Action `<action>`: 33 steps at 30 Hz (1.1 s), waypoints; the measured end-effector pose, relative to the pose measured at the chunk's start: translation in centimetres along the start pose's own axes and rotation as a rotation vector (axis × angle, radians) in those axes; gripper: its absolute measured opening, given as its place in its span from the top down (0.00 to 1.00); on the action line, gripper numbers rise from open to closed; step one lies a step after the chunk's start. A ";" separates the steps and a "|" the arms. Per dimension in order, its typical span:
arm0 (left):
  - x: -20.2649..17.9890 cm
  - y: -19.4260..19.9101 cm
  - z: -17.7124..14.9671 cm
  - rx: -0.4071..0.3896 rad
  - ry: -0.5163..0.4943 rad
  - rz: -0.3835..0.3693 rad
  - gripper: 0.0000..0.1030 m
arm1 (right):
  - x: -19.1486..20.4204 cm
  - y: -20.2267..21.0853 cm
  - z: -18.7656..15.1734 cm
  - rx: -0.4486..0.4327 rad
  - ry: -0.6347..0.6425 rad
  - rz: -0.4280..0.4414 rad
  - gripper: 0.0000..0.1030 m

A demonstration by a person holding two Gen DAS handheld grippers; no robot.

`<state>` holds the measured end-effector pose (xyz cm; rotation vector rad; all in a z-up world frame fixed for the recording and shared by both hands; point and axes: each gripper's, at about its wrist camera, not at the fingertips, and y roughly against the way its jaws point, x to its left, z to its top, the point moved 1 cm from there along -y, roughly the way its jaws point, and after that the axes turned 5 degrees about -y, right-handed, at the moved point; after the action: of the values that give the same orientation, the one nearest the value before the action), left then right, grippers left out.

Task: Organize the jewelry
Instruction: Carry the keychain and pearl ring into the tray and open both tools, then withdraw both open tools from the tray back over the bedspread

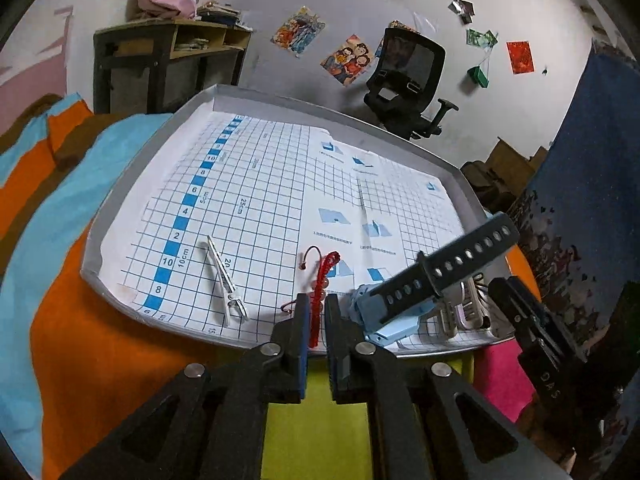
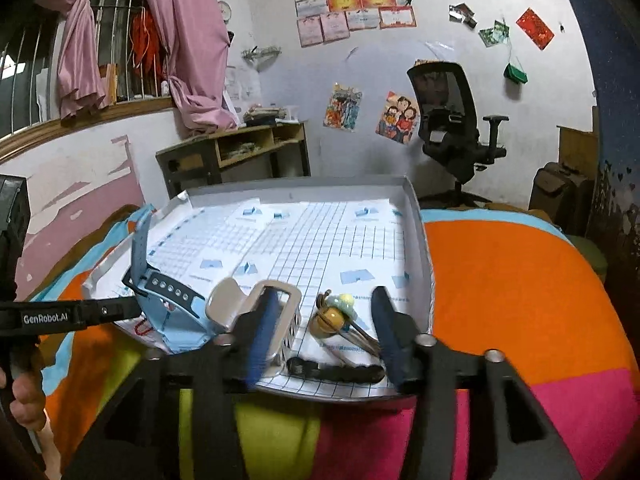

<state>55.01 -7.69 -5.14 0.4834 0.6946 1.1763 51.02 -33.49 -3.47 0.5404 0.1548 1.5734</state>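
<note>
Tongs in your left hand (image 1: 316, 312) pinch the red bracelet (image 1: 323, 280) low over the tray (image 1: 280, 98), while your right gripper (image 2: 324, 320) gapes wide, its left finger blurred.

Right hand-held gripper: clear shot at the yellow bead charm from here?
Probably yes. The right hand-held gripper is open with the yellow bead charm between its fingers; the white hair claw crowds its left finger.

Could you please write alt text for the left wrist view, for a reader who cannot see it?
The left gripper is nearly closed around a red braided cord bracelet lying in a shallow grey tray lined with blue-gridded paper. A white metal hair clip lies to its left, a light blue watch with a dark perforated strap to its right.
</note>
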 end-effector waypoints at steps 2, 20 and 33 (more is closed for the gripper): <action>-0.3 0.8 -0.2 -0.015 -0.002 0.008 0.73 | -0.2 0.6 0.3 -0.013 -0.004 -0.006 0.57; -3.9 21.9 -2.7 -0.489 0.004 0.139 0.00 | 3.5 21.2 5.2 -0.339 0.007 0.081 0.09; -5.2 31.6 -12.8 -0.539 -0.054 0.190 0.00 | 6.6 34.6 -2.2 -0.423 0.078 0.043 0.01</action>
<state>23.69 -2.49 8.36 0.1253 0.2656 1.4608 18.93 -29.71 10.70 0.1525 -0.1310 1.6118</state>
